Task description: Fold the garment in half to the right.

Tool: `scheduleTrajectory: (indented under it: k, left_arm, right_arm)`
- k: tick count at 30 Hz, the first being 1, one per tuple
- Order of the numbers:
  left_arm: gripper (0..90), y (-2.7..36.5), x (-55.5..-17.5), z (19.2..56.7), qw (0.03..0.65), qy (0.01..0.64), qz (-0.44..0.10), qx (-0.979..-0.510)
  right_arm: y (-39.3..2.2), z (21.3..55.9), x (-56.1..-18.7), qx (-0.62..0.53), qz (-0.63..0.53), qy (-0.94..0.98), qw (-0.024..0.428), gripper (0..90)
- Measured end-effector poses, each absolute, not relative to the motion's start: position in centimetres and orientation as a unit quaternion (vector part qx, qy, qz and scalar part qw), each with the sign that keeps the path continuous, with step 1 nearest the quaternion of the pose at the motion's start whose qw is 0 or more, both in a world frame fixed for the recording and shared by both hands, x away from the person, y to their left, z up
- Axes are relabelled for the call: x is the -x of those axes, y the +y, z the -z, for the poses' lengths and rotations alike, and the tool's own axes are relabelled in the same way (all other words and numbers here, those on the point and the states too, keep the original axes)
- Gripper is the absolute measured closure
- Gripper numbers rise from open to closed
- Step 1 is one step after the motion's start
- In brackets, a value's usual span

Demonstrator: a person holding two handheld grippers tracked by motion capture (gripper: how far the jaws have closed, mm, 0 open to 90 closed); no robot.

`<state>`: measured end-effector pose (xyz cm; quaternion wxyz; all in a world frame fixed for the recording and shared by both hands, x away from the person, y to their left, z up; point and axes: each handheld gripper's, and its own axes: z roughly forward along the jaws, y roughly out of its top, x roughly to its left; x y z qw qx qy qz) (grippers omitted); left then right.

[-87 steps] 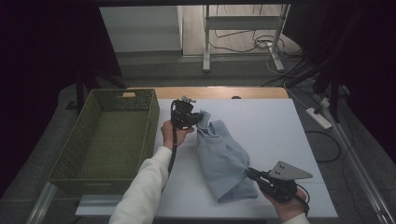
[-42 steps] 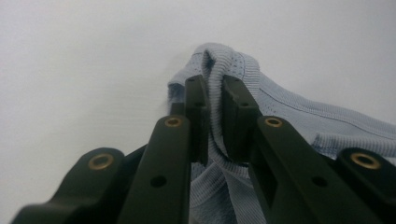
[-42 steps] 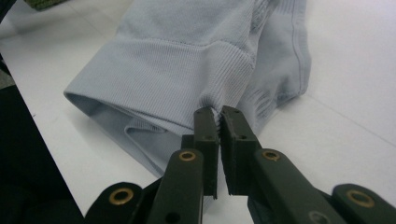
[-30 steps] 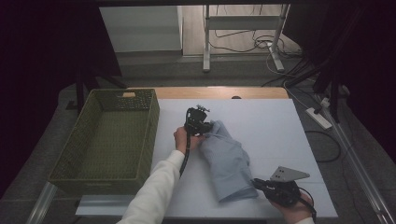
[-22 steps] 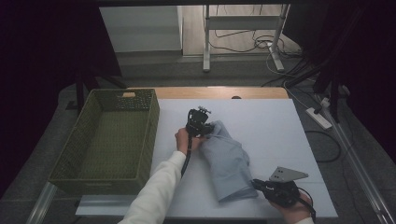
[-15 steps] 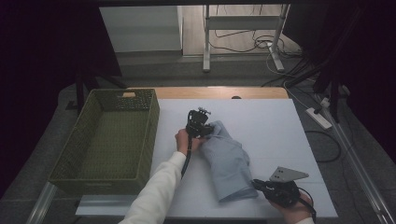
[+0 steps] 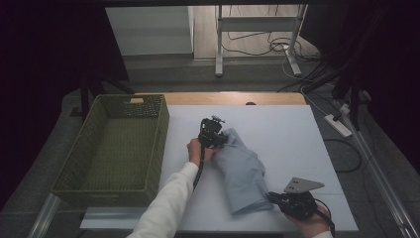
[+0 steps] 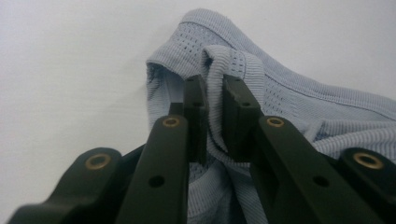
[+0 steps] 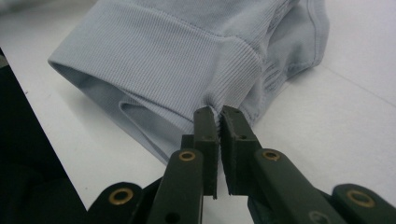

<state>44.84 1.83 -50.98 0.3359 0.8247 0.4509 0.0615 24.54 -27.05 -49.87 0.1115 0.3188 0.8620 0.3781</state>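
So there's a light blue-grey garment lying folded into a longish bundle on the white table, running diagonally from around the middle down toward the near right edge. The left gripper is sitting at the far end of the bundle, and in the left gripper view its jaws are pinching a ribbed, mesh-patterned edge of the garment, with a strip of that fabric looping up and running down between the pads. The right gripper is working the near end, and in the right gripper view its jaws are pressed nearly together on the ribbed hem of the garment, right at the bottom corner where the fabric is bunching. That end is lying close to the table's near edge, and you can see layers of cloth stacked under the hem. Off to the left, a green woven basket is sitting just beside the white table surface, well apart from the garment
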Motion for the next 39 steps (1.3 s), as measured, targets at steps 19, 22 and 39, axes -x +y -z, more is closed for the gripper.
scheduleTrajectory:
  k: [19, 22, 39]
  left_arm:
    - [45.1, 2.0, -44.5, 49.8, 0.36, 0.448, -0.065, -0.816]
    - [39.3, 2.4, -44.3, 49.1, 0.372, 0.448, -0.069, -0.81]
    - [34.5, 5.0, -41.5, 45.5, 0.411, 0.433, -0.068, -0.8]
  right_arm:
    - [-27.4, 49.6, -24.5, -0.319, -0.41, 0.843, 0.142, 60.4]
    - [-27.4, 49.3, -24.4, -0.316, -0.425, 0.835, 0.15, 52.9]
    - [-27.7, 48.7, -24.6, -0.327, -0.454, 0.813, 0.16, 44.8]
